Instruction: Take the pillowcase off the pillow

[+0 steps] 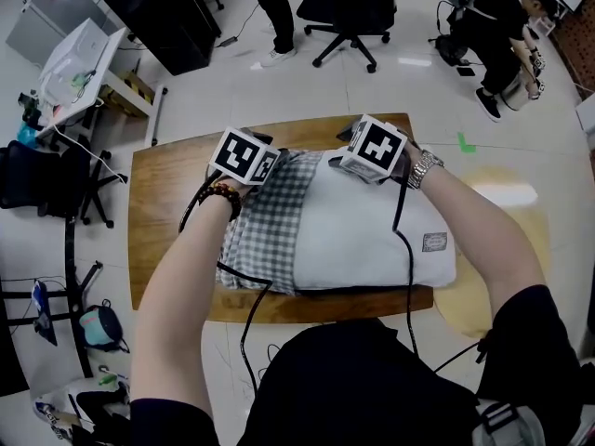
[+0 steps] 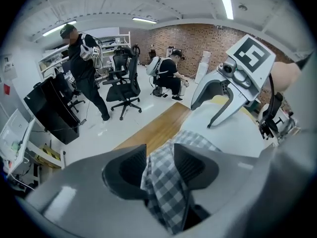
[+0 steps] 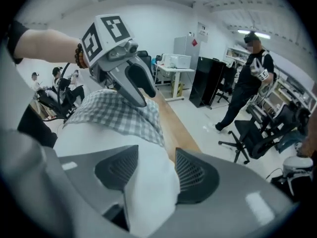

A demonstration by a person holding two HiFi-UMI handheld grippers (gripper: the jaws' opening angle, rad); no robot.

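A white pillow (image 1: 372, 230) lies on the wooden table (image 1: 167, 230), its left part still inside a grey checked pillowcase (image 1: 265, 230). My left gripper (image 1: 265, 161) is at the case's far edge. In the left gripper view a fold of the checked pillowcase (image 2: 168, 192) stands between its widely parted jaws (image 2: 161, 150). My right gripper (image 1: 351, 156) is at the pillow's bare far corner. In the right gripper view the white pillow (image 3: 148, 192) fills the gap of its parted jaws (image 3: 156, 155). Each gripper shows in the other's view: the right gripper (image 2: 202, 117) and the left gripper (image 3: 144, 99).
Black cables (image 1: 406, 249) trail over the pillow and off the table's near edge. A black office chair (image 1: 349, 12) and a seated person (image 1: 493, 35) are beyond the table. A black cabinet (image 1: 167, 17) and a white desk (image 1: 84, 63) stand at the far left.
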